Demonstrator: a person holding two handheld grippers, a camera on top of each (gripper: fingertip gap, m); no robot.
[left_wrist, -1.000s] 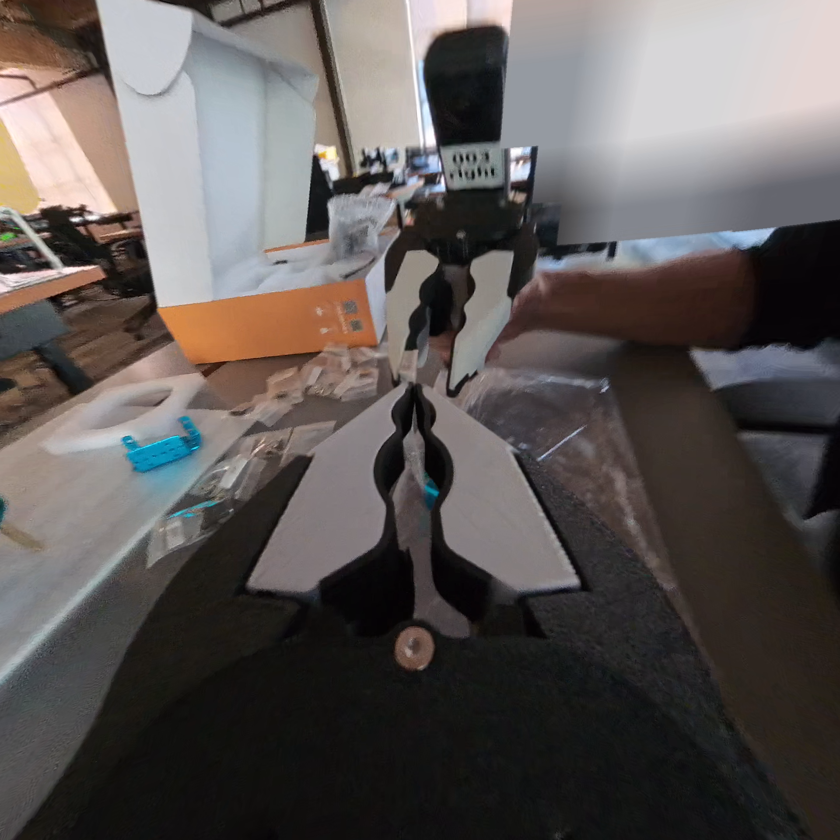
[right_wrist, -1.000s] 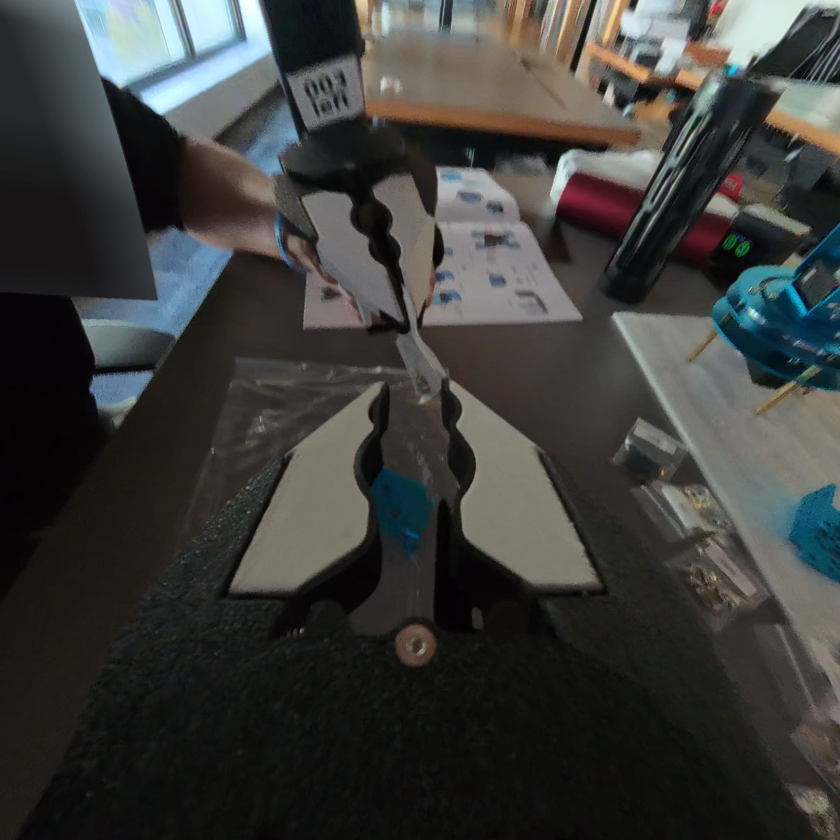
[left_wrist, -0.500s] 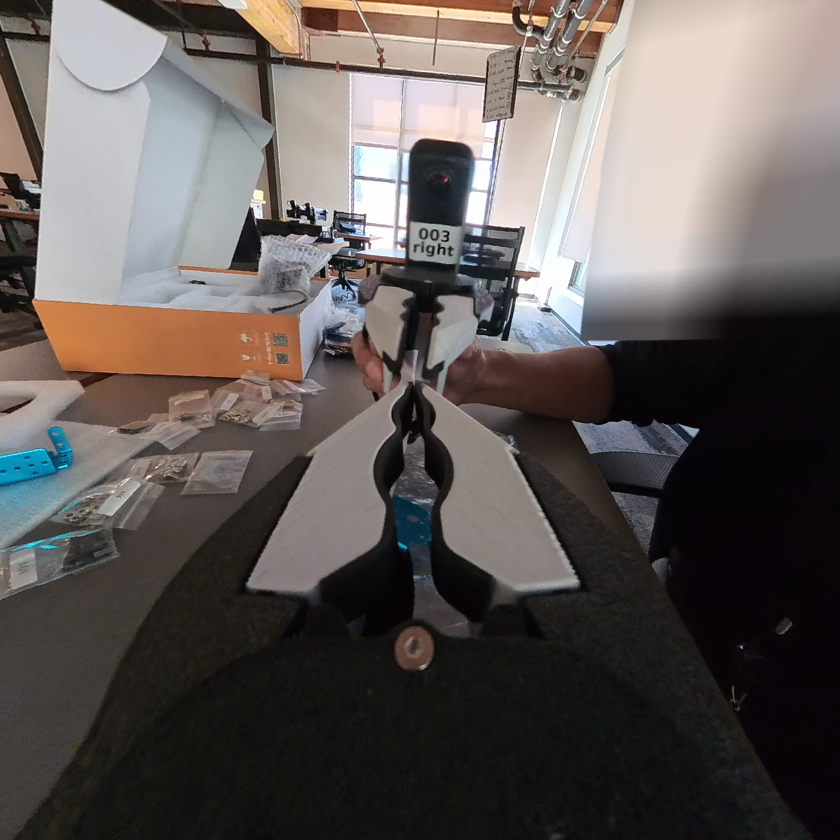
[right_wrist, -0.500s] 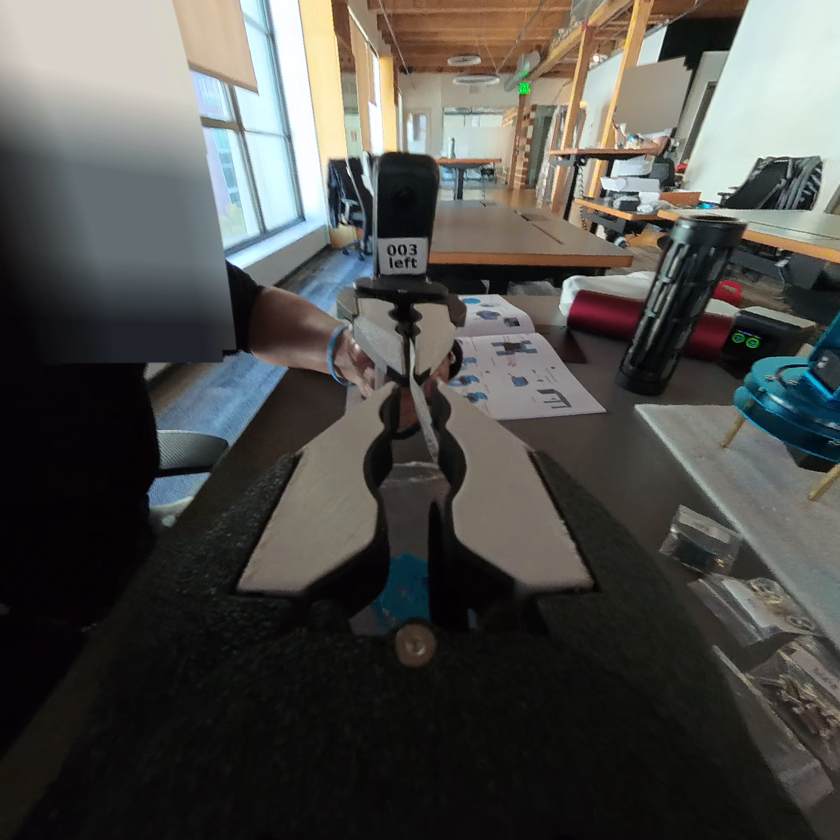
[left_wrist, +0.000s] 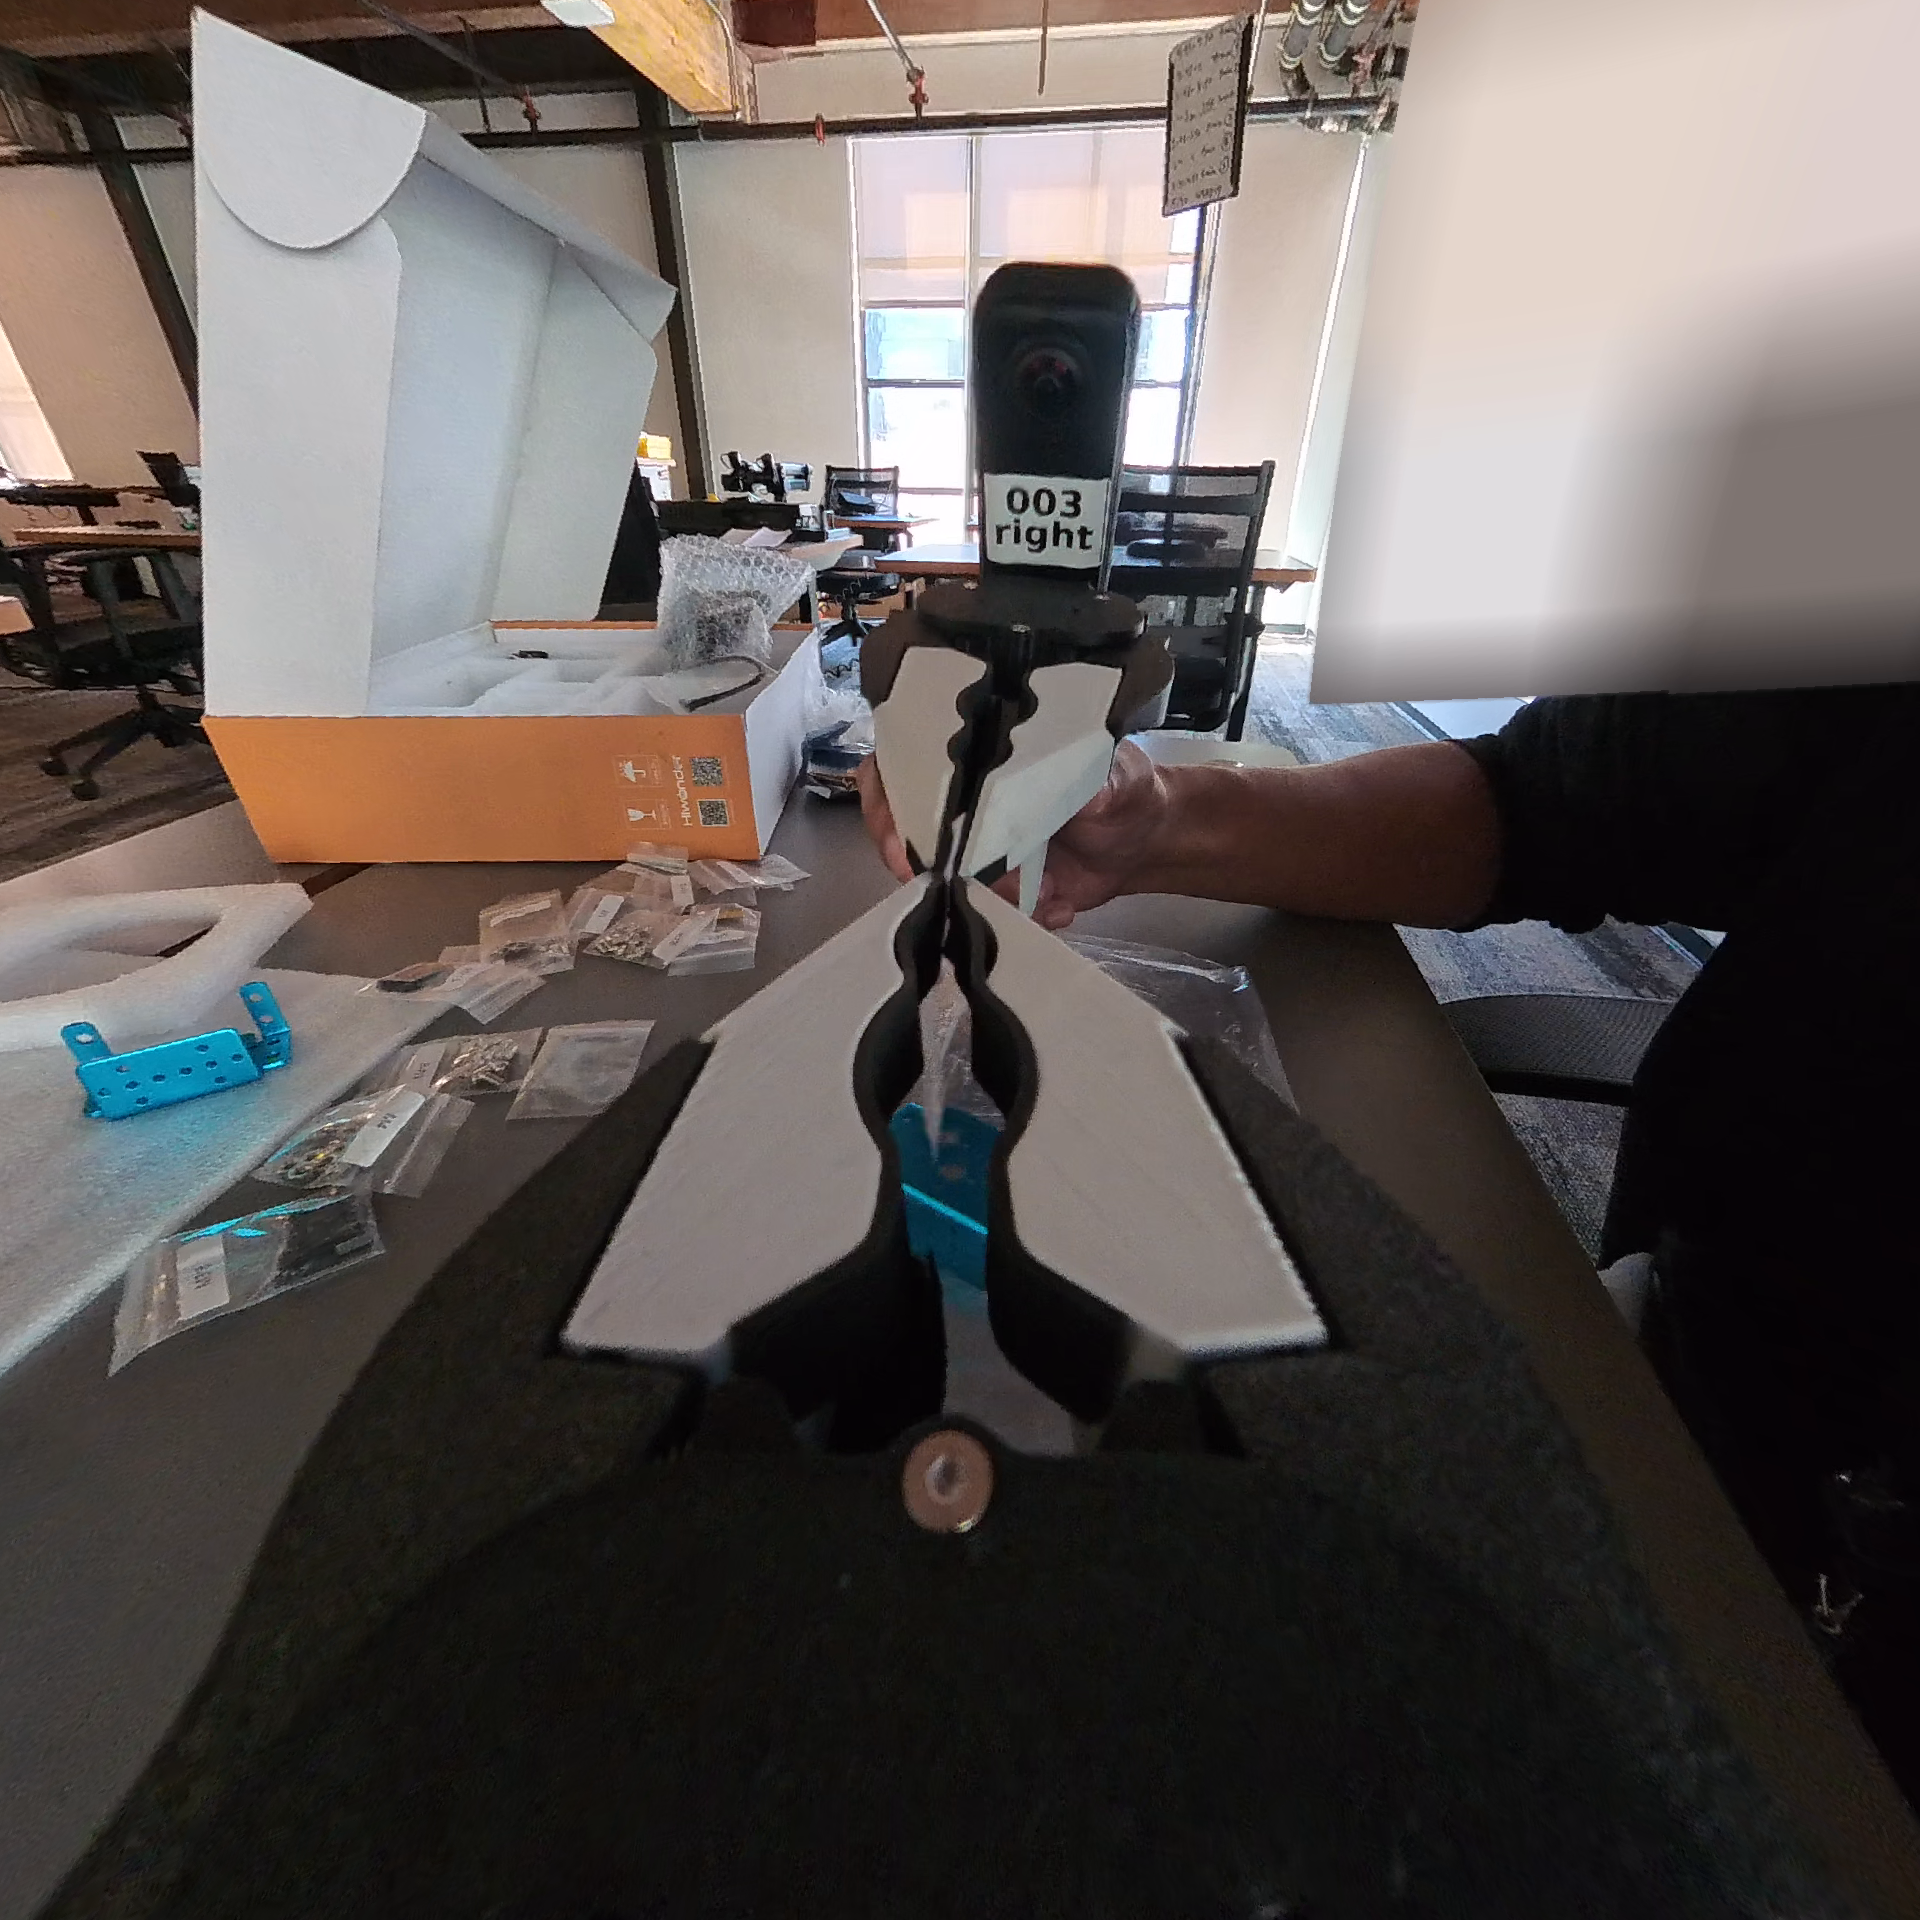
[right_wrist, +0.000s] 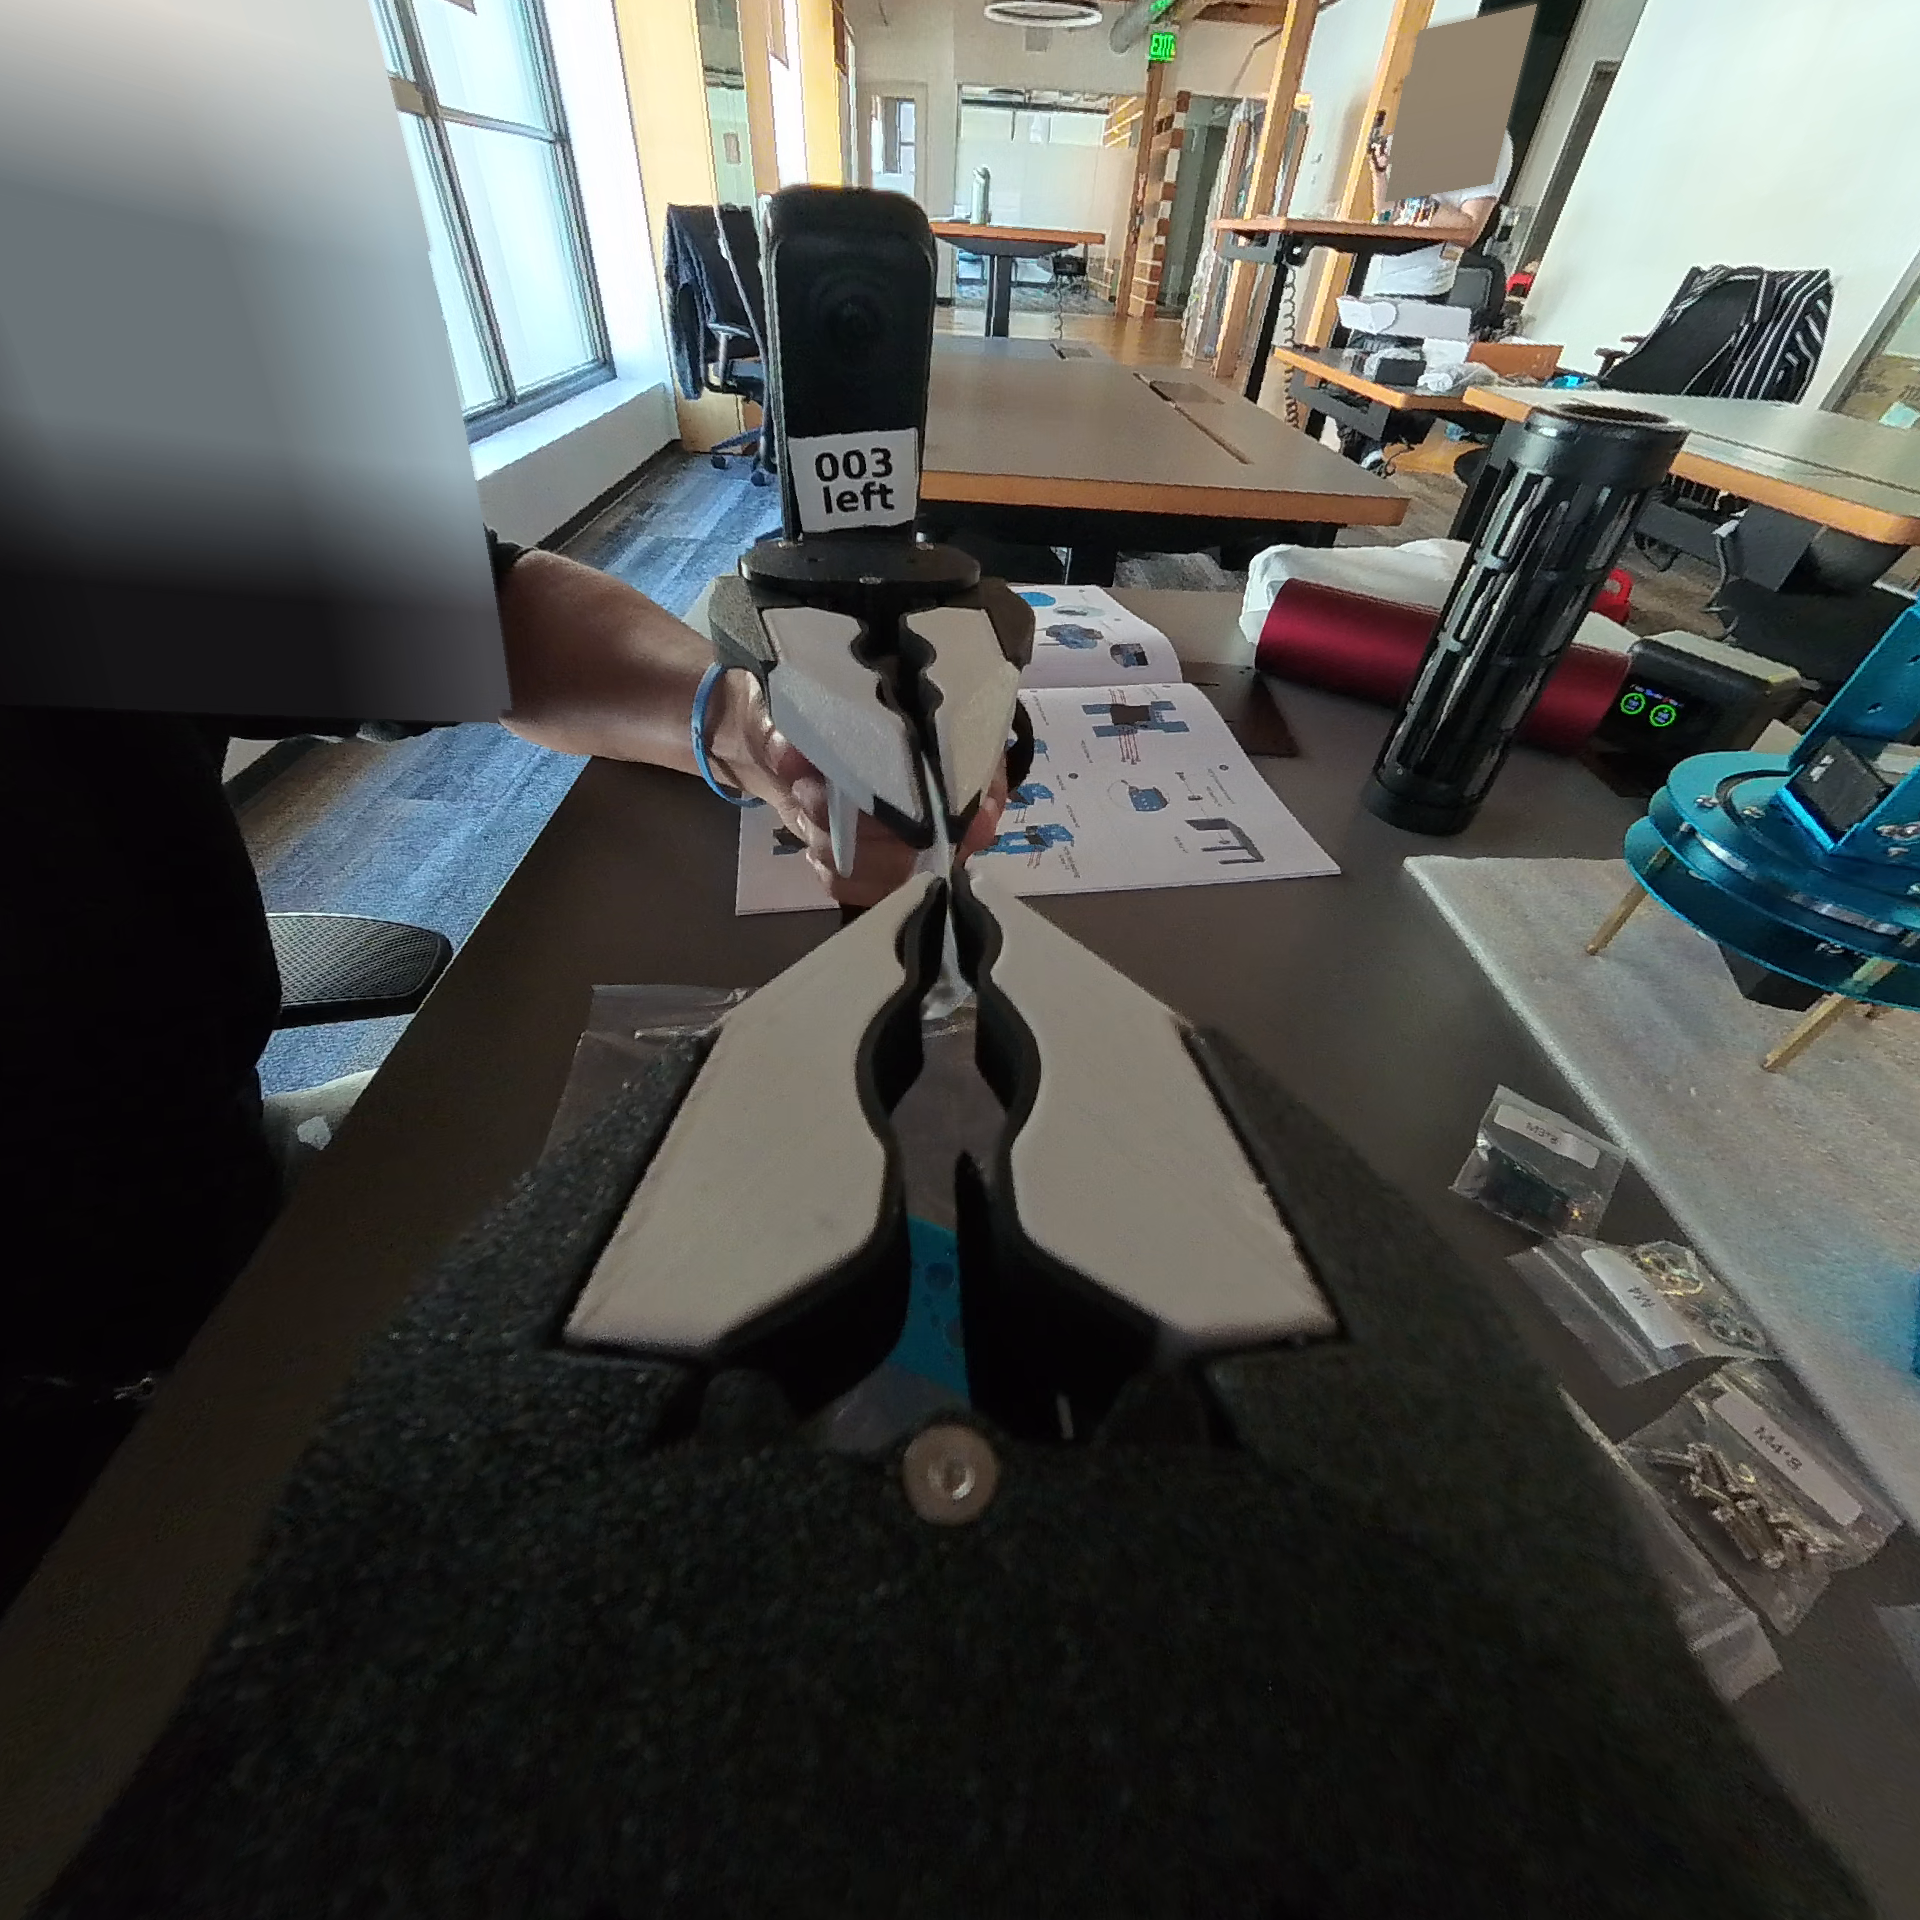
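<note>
Your left gripper (left_wrist: 948, 906) is closed tip to tip on a clear plastic bag (left_wrist: 940, 1049), and your right gripper (right_wrist: 948, 899) is pinched shut on the same bag from the opposite side, so the two sets of fingertips meet nose to nose above the dark table (left_wrist: 1340, 997). You hold the bag stretched edge-on between them; a blue metal part (left_wrist: 940, 1195) sits inside it, hanging low between the fingers of each gripper. From the left wrist view you see your right hand (left_wrist: 1091, 831) wrapped around the far gripper's handle; from the right wrist view, your left hand (right_wrist: 790, 769) does the same, with a blue band at the wrist. Under the grippers a second, flat plastic bag (left_wrist: 1195, 987) lies on the table. To your left stand an open orange-and-white box (left_wrist: 488, 779), scattered small hardware bags (left_wrist: 582, 935), white foam (left_wrist: 114, 935) and a blue bracket (left_wrist: 177, 1060) on a foam sheet. To your right lie an open instruction booklet (right_wrist: 1132, 790), a black cylinder (right_wrist: 1507, 634) standing upright, a red roll (right_wrist: 1340, 644) behind it, a blue robot base (right_wrist: 1808, 862) and more hardware bags (right_wrist: 1662, 1351).
</note>
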